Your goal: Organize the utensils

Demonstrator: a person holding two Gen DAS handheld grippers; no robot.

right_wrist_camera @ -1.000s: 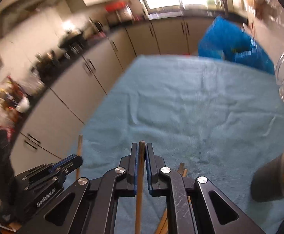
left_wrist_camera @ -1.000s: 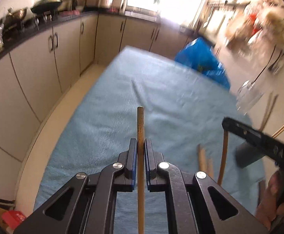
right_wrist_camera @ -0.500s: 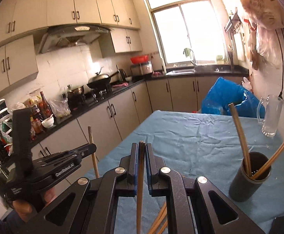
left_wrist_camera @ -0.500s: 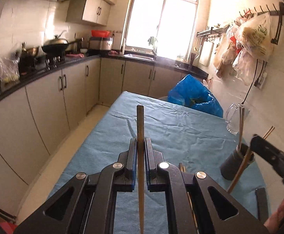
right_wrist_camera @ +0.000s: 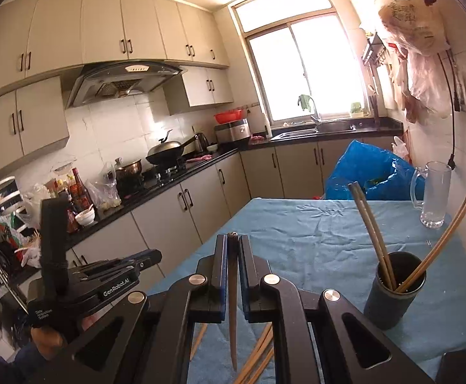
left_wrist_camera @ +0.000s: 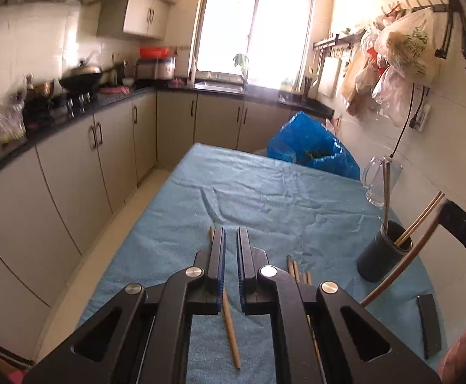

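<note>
My left gripper [left_wrist_camera: 231,233] is open and empty above the blue cloth [left_wrist_camera: 264,198]. A wooden chopstick [left_wrist_camera: 229,329] lies on the cloth just under its left finger. Several more chopsticks [left_wrist_camera: 296,272] lie to the right of it. My right gripper [right_wrist_camera: 232,240] is shut on a dark chopstick [right_wrist_camera: 232,304] that hangs below the jaws. A dark holder cup [right_wrist_camera: 392,291] with several chopsticks stands at the right, and it also shows in the left wrist view [left_wrist_camera: 381,252]. The left gripper [right_wrist_camera: 143,257] appears low left in the right wrist view.
A glass mug [right_wrist_camera: 432,196] stands at the cloth's far right by the wall. A blue plastic bag [left_wrist_camera: 309,148] sits at the far end. A small black block [left_wrist_camera: 428,326] lies on the cloth near right. Kitchen cabinets [left_wrist_camera: 73,166] run along the left.
My left gripper has opened and let go of its chopstick, which now lies on the cloth. Both grippers have tilted up. The right gripper still holds its chopstick.
</note>
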